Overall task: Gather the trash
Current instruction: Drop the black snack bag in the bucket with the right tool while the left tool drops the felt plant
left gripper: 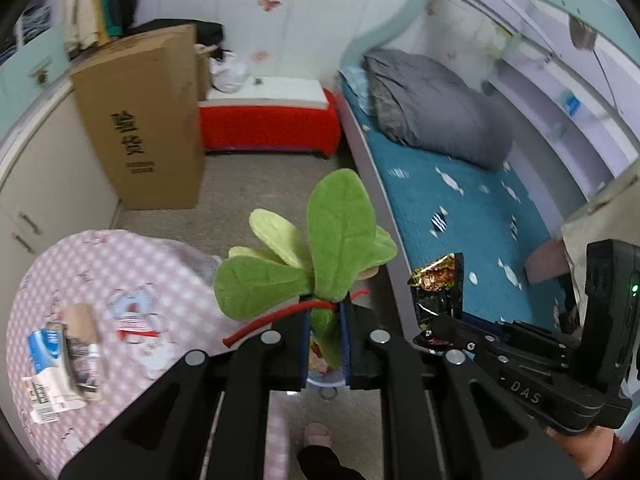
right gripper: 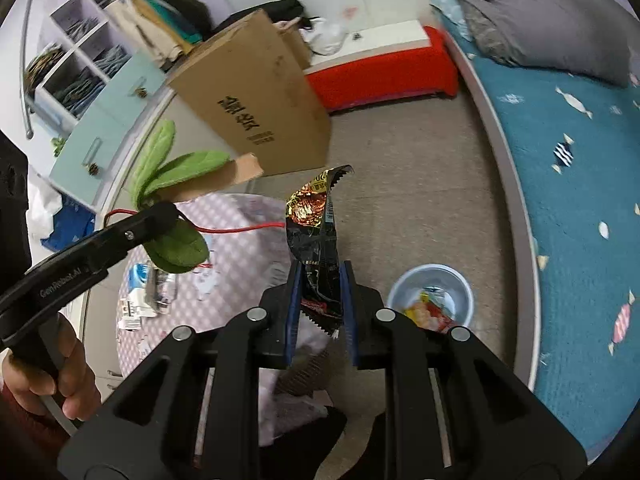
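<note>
Tabletop [left gripper: 168, 264]: round, pink checked cloth. Near its left edge sat a blue-and-white carton [left gripper: 46, 354], a cardboard tube [left gripper: 82, 320] touching it, and a small crumpled packet [left gripper: 86, 360] between them.

Behind the tabletop, a tall cardboard box [left gripper: 140, 120] stood on the floor [left gripper: 256, 188] against the cabinet [left gripper: 44, 184]. A red bench [left gripper: 268, 124] was just right of the box.

Left tongs [left gripper: 326, 344]: closed tight on the stem of a green plush plant [left gripper: 320, 252], leaves fanned upward, a red cord [left gripper: 276, 316] tied round the stem and trailing left. Held in the air past the tabletop's right edge.

Below, on the floor, a pale blue plastic bucket [right gripper: 430, 280] with colourful wrappers [right gripper: 428, 312] inside. In the left wrist view it was mostly hidden behind the tongs.

Right tongs [right gripper: 320, 304]: narrow gap, clamped on a black foil snack wrapper [right gripper: 316, 232], gold-red print at the top, serrated edges at both ends. Wrapper stood upright in the air, between the tabletop's right edge and the bucket, not over the bucket opening.

Far right: bed [right gripper: 568, 184] with a teal fish-print sheet and a grey pillow [right gripper: 532, 20] at its far end.
</note>
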Available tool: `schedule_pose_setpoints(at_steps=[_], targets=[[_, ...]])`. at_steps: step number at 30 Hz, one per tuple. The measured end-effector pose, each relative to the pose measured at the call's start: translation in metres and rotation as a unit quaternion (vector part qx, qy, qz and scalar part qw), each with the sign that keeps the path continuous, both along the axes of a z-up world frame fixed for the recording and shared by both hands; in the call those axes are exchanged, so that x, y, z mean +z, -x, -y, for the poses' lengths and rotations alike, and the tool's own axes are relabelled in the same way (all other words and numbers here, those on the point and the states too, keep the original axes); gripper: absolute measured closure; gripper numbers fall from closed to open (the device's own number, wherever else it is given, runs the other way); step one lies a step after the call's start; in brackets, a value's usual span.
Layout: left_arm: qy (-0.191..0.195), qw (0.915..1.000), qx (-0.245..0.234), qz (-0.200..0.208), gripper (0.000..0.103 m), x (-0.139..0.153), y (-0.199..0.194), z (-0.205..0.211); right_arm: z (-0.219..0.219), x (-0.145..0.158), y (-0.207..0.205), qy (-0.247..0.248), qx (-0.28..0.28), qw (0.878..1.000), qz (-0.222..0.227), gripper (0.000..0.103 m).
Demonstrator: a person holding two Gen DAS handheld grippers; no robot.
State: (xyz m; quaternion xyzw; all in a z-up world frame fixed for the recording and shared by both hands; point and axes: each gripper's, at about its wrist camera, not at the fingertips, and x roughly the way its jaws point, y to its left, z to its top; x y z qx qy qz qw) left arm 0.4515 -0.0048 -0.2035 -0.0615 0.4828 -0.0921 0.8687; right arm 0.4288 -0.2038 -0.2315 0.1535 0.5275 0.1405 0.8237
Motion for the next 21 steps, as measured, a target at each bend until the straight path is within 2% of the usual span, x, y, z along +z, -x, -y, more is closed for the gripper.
schedule_pose_setpoints(at_steps=[4,6,7,8,9,21], targets=[[-0.001,0.9996,-0.014,-0.023,0.091,-0.015,-0.008,0.033,0.023,-0.007,-0.001,-0.007,-0.003,1.000,-0.012,0.084],[-0.008,0.9994,-0.016,-0.030,0.091,-0.020,-0.011,0.042,0.029,-0.012,-0.004,-0.014,0.001,1.000,-0.021,0.080],[-0.010,0.9992,-0.017,-0.034,0.091,-0.023,-0.013,0.046,0.032,-0.013,-0.006,-0.012,0.001,1.000,-0.024,0.074],[-0.013,0.9991,-0.017,-0.036,0.091,-0.024,-0.014,0.050,0.035,-0.014,-0.007,-0.010,-0.002,1.000,-0.023,0.055],[-0.020,0.9988,-0.018,-0.039,0.091,-0.027,-0.016,0.055,0.038,-0.015,-0.007,-0.004,-0.008,1.000,-0.018,0.045],[-0.044,0.9962,-0.041,-0.063,0.091,-0.038,-0.024,0.081,0.065,-0.010,-0.007,0.007,-0.025,1.000,0.001,0.045]])
